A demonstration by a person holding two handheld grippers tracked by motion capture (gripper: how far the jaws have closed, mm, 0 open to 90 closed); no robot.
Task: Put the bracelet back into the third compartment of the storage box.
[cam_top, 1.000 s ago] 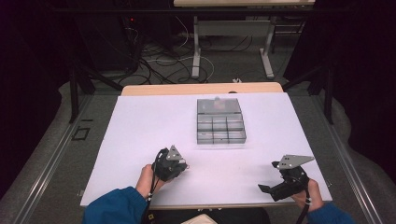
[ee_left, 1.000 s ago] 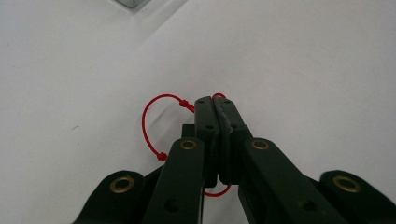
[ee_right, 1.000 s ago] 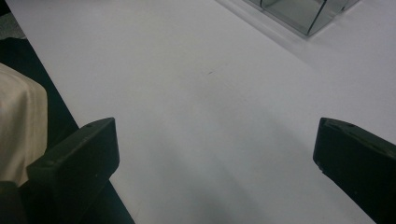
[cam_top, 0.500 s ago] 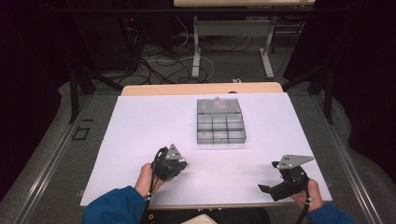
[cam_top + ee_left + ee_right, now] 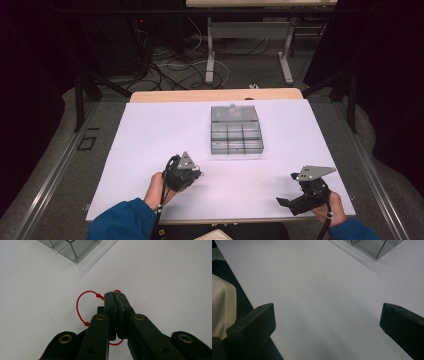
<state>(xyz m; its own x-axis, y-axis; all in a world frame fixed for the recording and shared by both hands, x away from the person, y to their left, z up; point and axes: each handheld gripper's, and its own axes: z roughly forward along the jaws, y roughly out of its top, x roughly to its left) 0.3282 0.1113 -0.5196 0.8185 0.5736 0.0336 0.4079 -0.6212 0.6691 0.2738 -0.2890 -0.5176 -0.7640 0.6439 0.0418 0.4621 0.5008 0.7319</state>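
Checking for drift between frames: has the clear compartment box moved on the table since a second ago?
No. The compartment box sits at the same spot relative to the table's far wooden edge.

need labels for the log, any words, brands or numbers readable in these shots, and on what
None can be read: no print shows on the clear compartment box, the white table, the red cord loop in the left gripper, or the right gripper.
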